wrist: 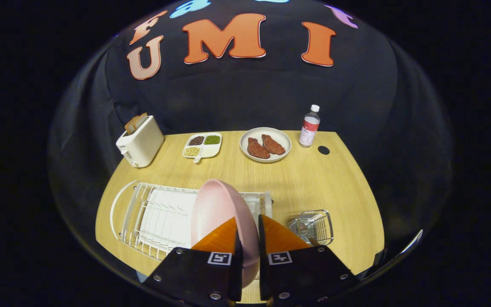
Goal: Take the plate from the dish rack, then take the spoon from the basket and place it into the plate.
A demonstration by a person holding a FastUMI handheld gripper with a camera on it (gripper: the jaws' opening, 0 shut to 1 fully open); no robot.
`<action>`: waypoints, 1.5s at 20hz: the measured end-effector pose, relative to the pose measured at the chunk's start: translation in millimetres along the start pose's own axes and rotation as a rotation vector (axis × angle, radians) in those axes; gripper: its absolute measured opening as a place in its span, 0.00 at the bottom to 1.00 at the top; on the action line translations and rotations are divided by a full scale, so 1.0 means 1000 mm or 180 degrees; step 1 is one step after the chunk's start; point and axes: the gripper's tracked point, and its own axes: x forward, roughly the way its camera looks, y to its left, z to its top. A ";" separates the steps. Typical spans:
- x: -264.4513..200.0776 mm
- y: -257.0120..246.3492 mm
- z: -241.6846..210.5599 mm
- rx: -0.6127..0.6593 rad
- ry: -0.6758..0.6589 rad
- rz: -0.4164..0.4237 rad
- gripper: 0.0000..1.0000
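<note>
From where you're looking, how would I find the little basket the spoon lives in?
Start at the big white dish rack on the wooden table. Just beside it, past the pink plate that the gripper's fingers are clamped on, sits a small wire basket. It is shiny metal mesh, unlike the white rack.

A light wooden table (pixel 305 179) is seen against a dark cloth wall (pixel 245 94), which is draped in soft folds behind and to both sides. A small round dark hole (pixel 323 150) is set into the tabletop near its far right corner. The wood is evenly lit from above, and few shadows are cast on it. The cloth is left dim, with only faint creases picked out. The floor cannot be made out beyond the table's edges
</note>
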 end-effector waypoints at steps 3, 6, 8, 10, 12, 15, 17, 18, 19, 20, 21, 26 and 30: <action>-0.010 -0.016 0.001 -0.0027 -0.0122 -0.0037 0.16; -0.026 -0.017 -0.012 0.0083 -0.0123 0.0152 0.16; -0.038 -0.021 -0.022 0.0135 -0.0124 0.0264 0.16; -0.047 -0.027 -0.034 0.0145 -0.0145 0.0311 0.16; -0.055 -0.032 -0.044 0.0132 -0.0165 0.0330 0.16; -0.064 -0.035 -0.059 0.0124 -0.0175 0.0388 0.16; -0.067 -0.035 -0.073 0.0098 -0.0159 0.0427 0.16; -0.068 -0.034 -0.080 0.0079 -0.0150 0.0446 0.16; -0.069 -0.034 -0.088 0.0073 -0.0133 0.0461 0.16; -0.069 -0.033 -0.096 0.0052 -0.0115 0.0485 0.16; -0.069 -0.032 -0.105 0.0041 -0.0085 0.0509 0.16; -0.066 -0.023 -0.138 0.0012 -0.0017 0.0733 0.16; -0.062 -0.022 -0.163 0.0060 0.0022 0.0808 0.16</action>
